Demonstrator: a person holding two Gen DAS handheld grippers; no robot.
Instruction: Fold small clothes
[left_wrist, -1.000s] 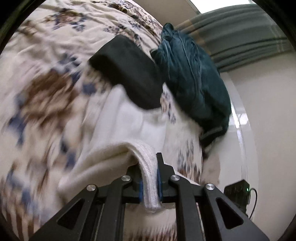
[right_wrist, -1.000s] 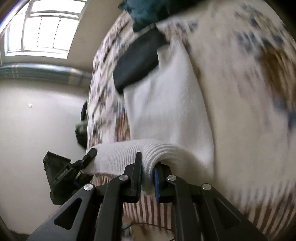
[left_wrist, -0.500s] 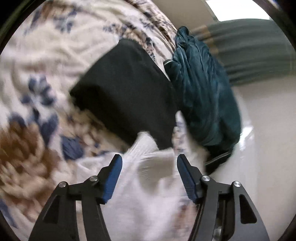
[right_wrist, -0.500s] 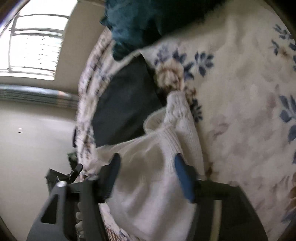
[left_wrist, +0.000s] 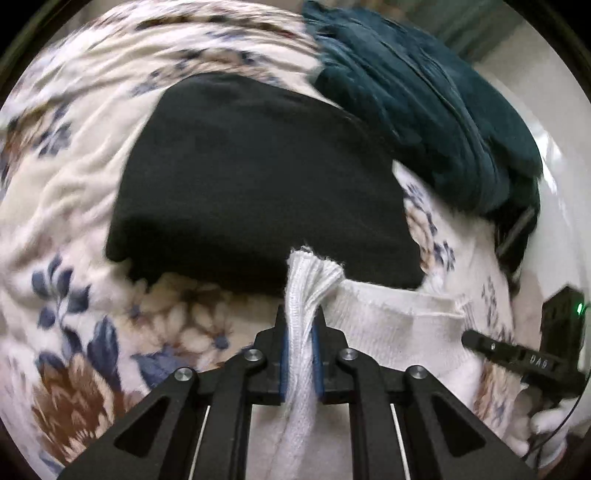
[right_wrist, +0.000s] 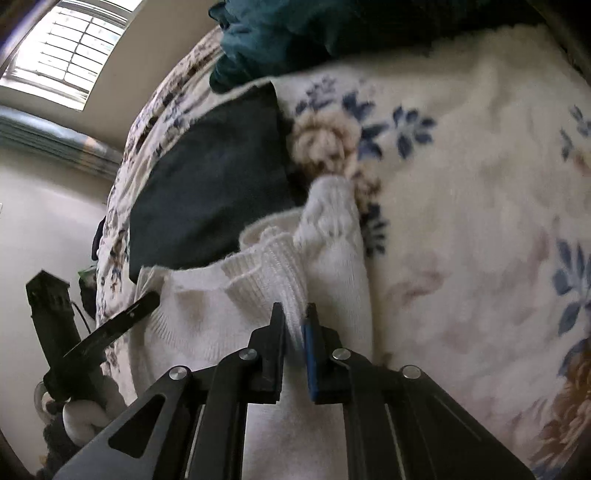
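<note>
Your left gripper (left_wrist: 300, 345) clamped on a bunched fold of the white knit (left_wrist: 391, 332), your right gripper (right_wrist: 294, 332) pinching its ribbed edge, knit lying on the blanket (right_wrist: 461, 221) just beside the black garment (left_wrist: 251, 177), teal garment (left_wrist: 424, 103) beyond.

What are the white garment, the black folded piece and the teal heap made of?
White garment: looks like cotton-type knit, matte; ribbed edge visible. Black folded piece: soft matte fabric, weave too blurred to tell. Teal heap: plush, possibly velour or fleece; slight sheen along its folds.
</note>
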